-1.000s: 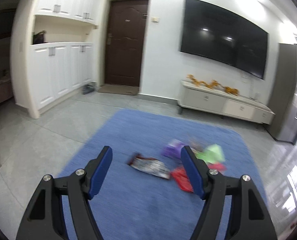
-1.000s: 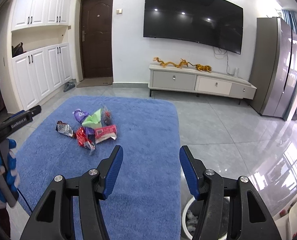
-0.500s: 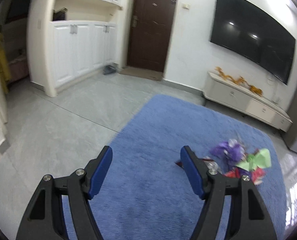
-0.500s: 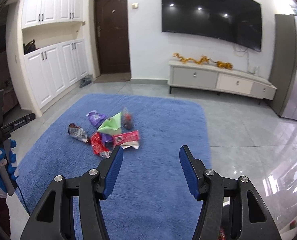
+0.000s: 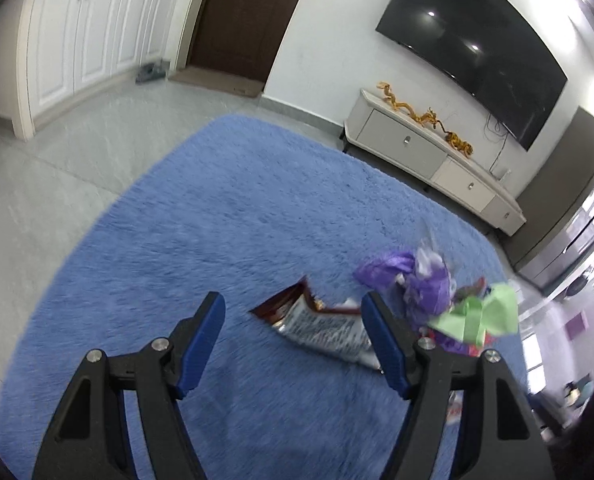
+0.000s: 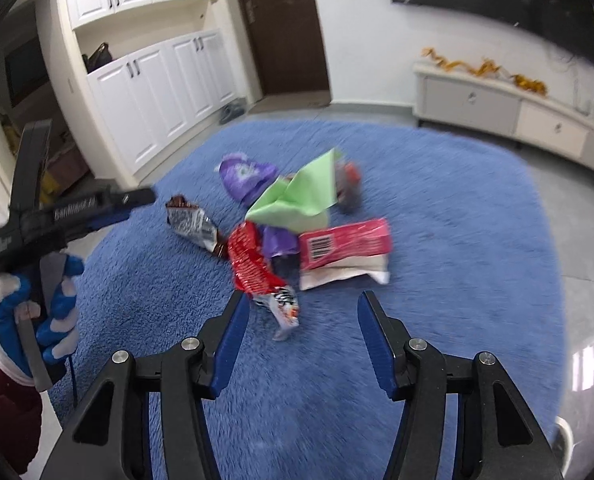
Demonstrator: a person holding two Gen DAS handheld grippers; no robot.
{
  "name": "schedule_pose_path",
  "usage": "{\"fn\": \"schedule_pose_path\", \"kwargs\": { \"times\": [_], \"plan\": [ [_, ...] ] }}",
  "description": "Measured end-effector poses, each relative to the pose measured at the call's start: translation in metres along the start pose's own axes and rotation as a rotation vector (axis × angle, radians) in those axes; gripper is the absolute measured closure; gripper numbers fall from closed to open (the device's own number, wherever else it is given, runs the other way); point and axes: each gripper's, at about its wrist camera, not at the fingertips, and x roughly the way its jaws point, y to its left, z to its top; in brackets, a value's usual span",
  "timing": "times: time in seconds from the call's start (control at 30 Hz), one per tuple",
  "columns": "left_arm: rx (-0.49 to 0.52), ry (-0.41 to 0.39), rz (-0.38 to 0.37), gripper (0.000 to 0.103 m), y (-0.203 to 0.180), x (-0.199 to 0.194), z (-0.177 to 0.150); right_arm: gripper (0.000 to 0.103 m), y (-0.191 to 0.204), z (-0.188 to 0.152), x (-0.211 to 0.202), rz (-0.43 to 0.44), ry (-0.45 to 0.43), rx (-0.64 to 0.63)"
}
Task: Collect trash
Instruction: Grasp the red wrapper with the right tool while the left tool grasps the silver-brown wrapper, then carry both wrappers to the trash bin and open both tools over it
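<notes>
A heap of trash lies on the blue rug, at the middle of the right wrist view: a silver-and-brown wrapper, a purple bag, green paper, a red wrapper and a pink packet. The right gripper, low in that frame, has its jaws apart and empty above the rug, just short of the red wrapper. In the left wrist view the left gripper also stands open holding nothing, the silver-and-brown wrapper beyond its right finger.
</notes>
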Motion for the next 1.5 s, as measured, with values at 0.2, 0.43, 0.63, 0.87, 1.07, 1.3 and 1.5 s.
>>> {"fn": "schedule_pose_path", "kwargs": {
  "times": [0.2, 0.43, 0.63, 0.87, 1.07, 1.3, 1.5],
  "plan": [
    [-0.009, 0.085, 0.012, 0.034, -0.009, 0.040, 0.002, 0.064, 0.001, 0.001, 0.042, 0.074, 0.058, 0.021],
    [0.049, 0.091, -0.025, 0.054, -0.022, 0.033, -0.020, 0.085, 0.001, -0.012, 0.041, 0.129, 0.059, 0.010],
    [0.070, 0.079, -0.058, 0.093, -0.028, 0.007, -0.042, 0.088, -0.004, -0.027, 0.010, 0.143, 0.023, 0.005],
    [0.097, 0.016, -0.088, 0.097, -0.043, -0.043, -0.053, 0.088, -0.010, -0.045, -0.044, 0.154, -0.042, 0.005],
    [0.137, -0.042, -0.134, 0.098, -0.077, -0.087, -0.054, 0.088, -0.032, -0.063, -0.102, 0.111, -0.139, 0.064],
    [0.259, -0.059, -0.235, 0.098, -0.164, -0.114, -0.062, 0.088, -0.091, -0.100, -0.174, -0.013, -0.255, 0.187],
    [0.435, 0.028, -0.353, 0.098, -0.283, -0.098, -0.100, 0.088, -0.161, -0.155, -0.222, -0.189, -0.293, 0.335]
  ]
}}
